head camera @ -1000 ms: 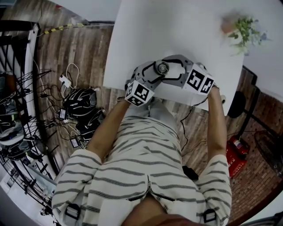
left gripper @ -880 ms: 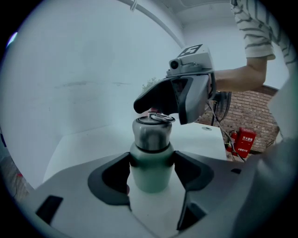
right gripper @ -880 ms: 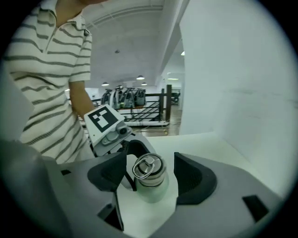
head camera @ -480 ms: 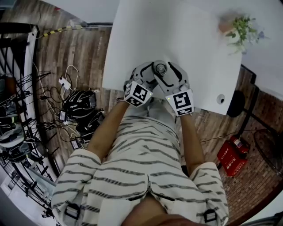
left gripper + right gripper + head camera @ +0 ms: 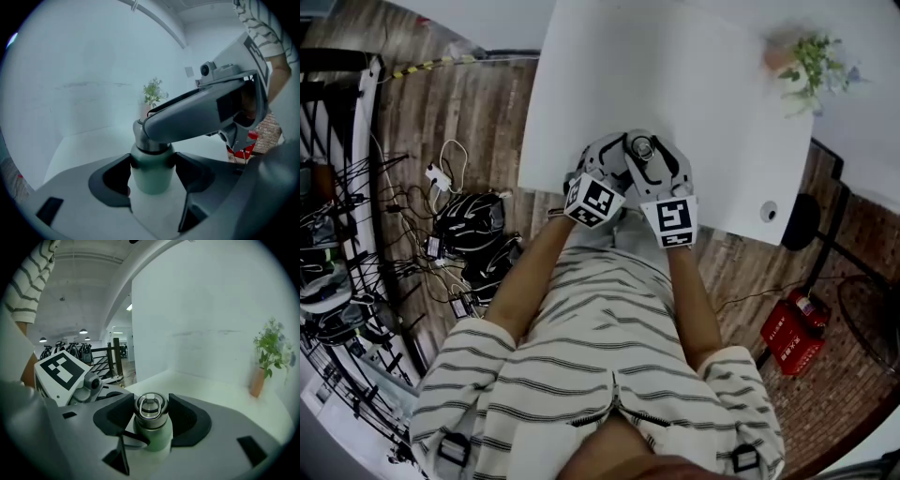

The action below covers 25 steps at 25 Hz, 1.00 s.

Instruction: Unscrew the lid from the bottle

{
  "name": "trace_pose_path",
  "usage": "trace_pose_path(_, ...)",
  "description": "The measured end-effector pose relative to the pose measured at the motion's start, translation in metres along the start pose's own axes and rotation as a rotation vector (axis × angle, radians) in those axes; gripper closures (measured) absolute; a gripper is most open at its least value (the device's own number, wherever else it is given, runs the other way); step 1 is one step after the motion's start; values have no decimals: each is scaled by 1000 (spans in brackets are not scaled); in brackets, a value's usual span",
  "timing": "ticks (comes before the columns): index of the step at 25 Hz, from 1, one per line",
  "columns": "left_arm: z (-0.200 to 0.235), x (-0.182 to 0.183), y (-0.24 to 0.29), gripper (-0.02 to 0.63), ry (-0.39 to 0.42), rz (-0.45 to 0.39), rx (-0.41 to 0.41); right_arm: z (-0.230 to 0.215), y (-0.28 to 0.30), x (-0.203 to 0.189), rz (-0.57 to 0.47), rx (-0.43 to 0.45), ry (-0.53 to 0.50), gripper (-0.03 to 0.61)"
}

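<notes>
Bottle upright, lid up | left tongs pinch bottle | right tongs closing, pinching lid

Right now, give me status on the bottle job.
Left gripper clamps bottle. Right gripper jaws just been closing, onto lid. Lid on. Nothing blocking.

bottle: pale green body | lid: bare silver metal | left gripper, right gripper: grey shells, black pads, black-and-white square-patterned cubes | table: plain white | shirt: white, dark stripes | floor: brown wood planks | plant: green | box: red
</notes>
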<state>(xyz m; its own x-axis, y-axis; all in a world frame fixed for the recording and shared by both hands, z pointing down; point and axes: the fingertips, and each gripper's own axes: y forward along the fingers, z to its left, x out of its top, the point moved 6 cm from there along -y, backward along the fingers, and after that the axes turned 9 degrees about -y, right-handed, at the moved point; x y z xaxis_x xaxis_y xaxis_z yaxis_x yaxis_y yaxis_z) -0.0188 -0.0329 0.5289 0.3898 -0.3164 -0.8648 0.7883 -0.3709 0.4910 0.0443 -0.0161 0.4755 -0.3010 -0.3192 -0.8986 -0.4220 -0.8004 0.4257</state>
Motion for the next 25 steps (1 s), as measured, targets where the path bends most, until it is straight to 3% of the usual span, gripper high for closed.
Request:
trace_pose_path(9, 0, 2, 1, 316, 3, 0, -8, -8, -1, 1, -8, 153, -91, 342)
trace_pose_path(25, 0, -1, 1, 316, 14, 12, -25, -26, 10, 4, -11, 757, -451, 341)
